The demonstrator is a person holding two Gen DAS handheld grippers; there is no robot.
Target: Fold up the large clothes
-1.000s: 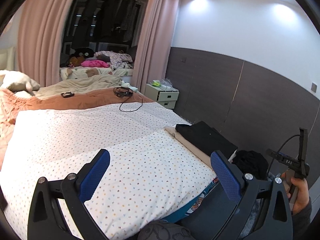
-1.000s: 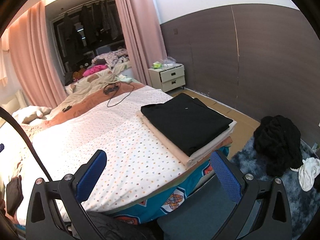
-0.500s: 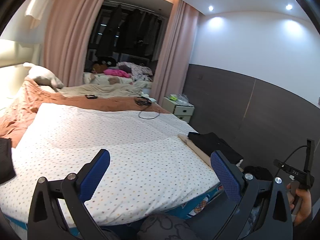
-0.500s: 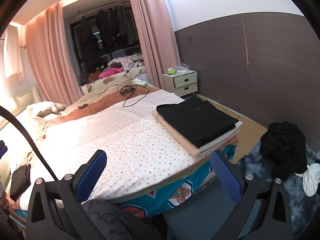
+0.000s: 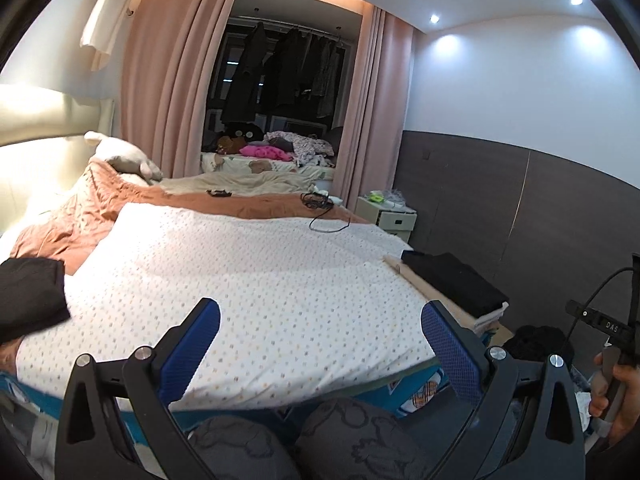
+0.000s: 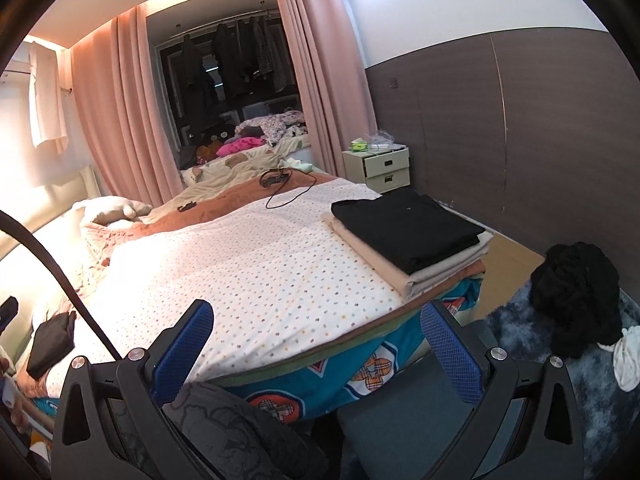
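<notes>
Next garment: black crumpled heap (image 6: 576,292) on the floor rug (image 6: 532,332), at about 3 o'clock from the right claw (image 6: 316,344); a white piece (image 6: 626,360) lies touching its lower edge.
Nearer hand: the right, by my judgement; from the left claw (image 5: 320,344) the heap shows only as a dark patch at 4 o'clock, behind the claw's own finger.
Long axis: cannot tell, the heap is bunched with no clear length.
Right claw: released, fingers wide apart, nothing between them.
Left claw: released as well, empty.
Done pile: folded black garment (image 6: 408,226) on beige folded layers (image 6: 400,276), at the bed's right corner, 1 o'clock from the right claw.
Other dark item: a folded black piece (image 5: 30,292) at the bed's left edge, 9 o'clock from the left claw.
Surface: dotted sheet (image 5: 256,280), flat and bare in the middle, enough room to spread a large garment.
Room: pink curtains (image 6: 116,116), nightstand (image 6: 378,168) at 12 o'clock, dark wall panels on the right.
</notes>
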